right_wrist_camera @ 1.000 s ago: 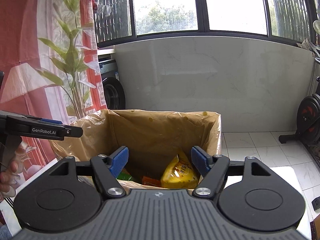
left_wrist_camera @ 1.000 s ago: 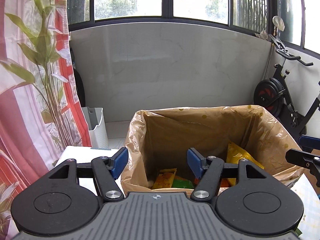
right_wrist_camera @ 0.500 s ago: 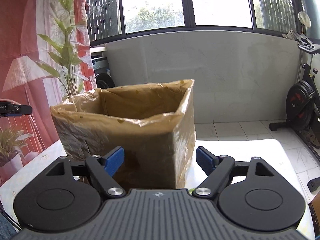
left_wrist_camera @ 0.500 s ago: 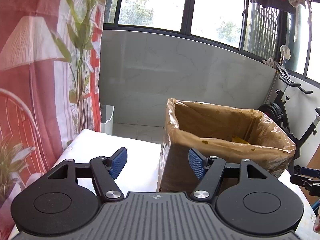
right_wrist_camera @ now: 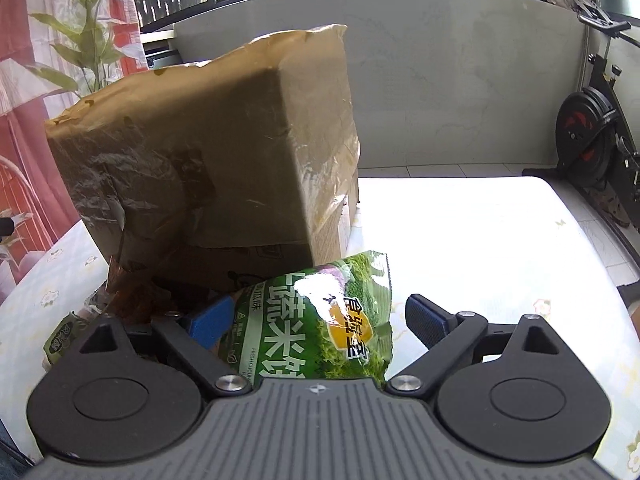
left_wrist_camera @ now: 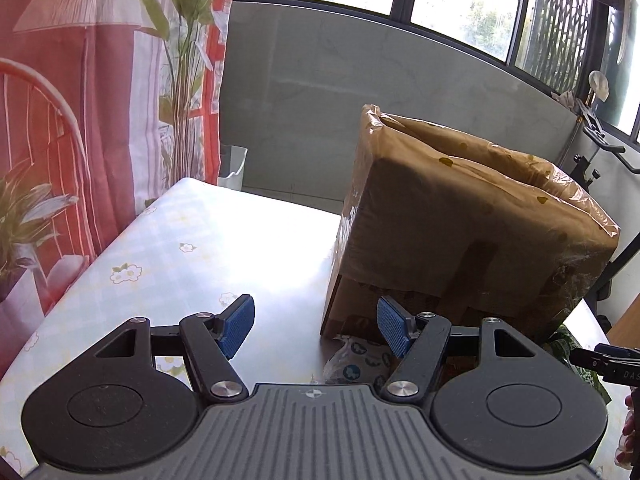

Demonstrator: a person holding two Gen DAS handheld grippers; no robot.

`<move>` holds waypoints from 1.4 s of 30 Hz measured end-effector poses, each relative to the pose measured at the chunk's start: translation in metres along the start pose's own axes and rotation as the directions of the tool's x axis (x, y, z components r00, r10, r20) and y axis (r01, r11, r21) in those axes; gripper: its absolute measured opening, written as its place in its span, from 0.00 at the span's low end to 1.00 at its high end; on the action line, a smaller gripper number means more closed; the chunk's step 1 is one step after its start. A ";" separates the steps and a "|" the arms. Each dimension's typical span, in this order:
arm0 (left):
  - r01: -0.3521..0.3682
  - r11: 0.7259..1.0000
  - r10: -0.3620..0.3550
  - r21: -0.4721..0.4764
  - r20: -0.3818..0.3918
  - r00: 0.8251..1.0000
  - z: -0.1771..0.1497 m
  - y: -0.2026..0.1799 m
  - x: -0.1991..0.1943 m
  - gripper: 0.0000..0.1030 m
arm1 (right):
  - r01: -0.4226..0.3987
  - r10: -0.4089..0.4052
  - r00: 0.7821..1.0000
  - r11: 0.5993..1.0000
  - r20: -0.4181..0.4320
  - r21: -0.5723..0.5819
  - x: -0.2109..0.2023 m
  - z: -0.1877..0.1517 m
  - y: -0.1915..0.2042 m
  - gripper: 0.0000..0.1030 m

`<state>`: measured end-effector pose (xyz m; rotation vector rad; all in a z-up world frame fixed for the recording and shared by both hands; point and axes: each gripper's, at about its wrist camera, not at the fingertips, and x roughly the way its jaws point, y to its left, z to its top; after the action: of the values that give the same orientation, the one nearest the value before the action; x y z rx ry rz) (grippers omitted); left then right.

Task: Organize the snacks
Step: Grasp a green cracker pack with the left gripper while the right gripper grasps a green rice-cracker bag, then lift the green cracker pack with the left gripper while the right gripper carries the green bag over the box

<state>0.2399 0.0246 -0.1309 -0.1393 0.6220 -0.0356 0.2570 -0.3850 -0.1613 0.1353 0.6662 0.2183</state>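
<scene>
One green bag [right_wrist_camera: 320, 320], "FRESH CUCUMBER" partly readable, lying between right gripper [right_wrist_camera: 320, 318] fingers, spread, ungrasped; left gripper [left_wrist_camera: 316, 328] likewise spread, beside box [left_wrist_camera: 460, 232].

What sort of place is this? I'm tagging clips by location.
Probably an enclosed home balcony or sunroom: a black exercise bike by the tiled wall, a red leaf-print curtain beside big windows, and a table with a floral tablecloth holding a plastic-lined cardboard box.

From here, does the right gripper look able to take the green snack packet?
Probably yes: the right gripper is open, and the green snack packet already lies between its fingers, nothing covering it.
</scene>
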 end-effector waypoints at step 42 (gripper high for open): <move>0.054 0.980 -0.007 0.193 -0.235 0.972 -0.090 -0.024 0.061 0.42 | -0.081 0.080 0.997 0.996 -0.019 -0.045 -0.021 -0.033 0.028 0.73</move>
<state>0.2374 -0.0147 -0.2353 0.0501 0.8475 -0.1453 0.2163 -0.3612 -0.1691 0.1164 0.6733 0.3127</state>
